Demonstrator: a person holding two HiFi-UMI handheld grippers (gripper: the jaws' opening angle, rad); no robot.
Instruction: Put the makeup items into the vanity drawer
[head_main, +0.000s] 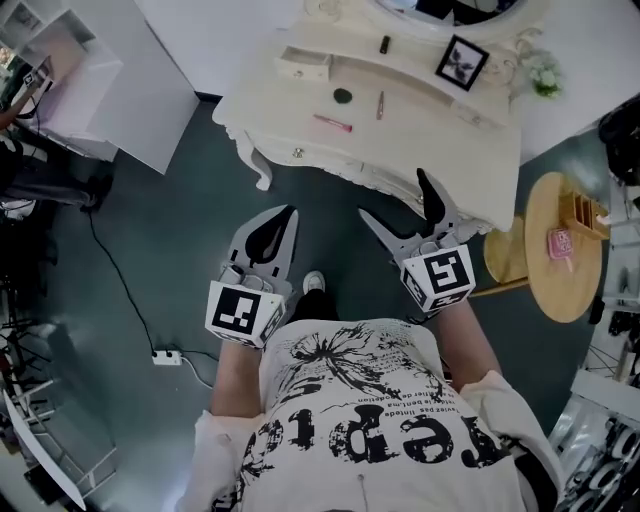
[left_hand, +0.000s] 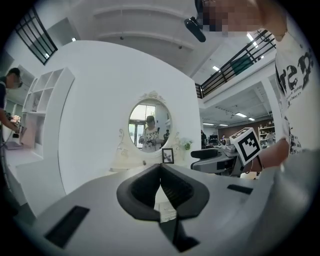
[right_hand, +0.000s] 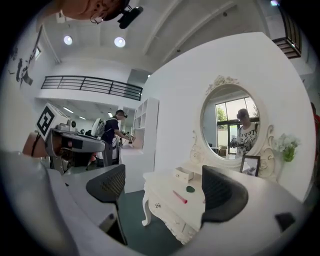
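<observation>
1. At the top of the head view, the vanity (head_main: 420, 110) stands well ahead of both grippers. Its front drawer (head_main: 297, 153) looks closed.
2. Right gripper (head_main: 392, 192) is spread wide and empty, and left gripper (head_main: 290, 212) is pinched together on nothing.
3. On the vanity top, upper centre, lie the pink tube (head_main: 333, 123), round compact (head_main: 343, 96) and slim stick (head_main: 380, 104).
4. The tube is likely light, stiff and prone to roll, so pinch across its middle. The compact looks flat and slick, so take it by its edges.
5. The right gripper view shows the drawer knob (right_hand: 157, 205) and the tube. The left gripper view hides the tabletop behind its own jaws and gives the mirror (left_hand: 150, 125).
</observation>
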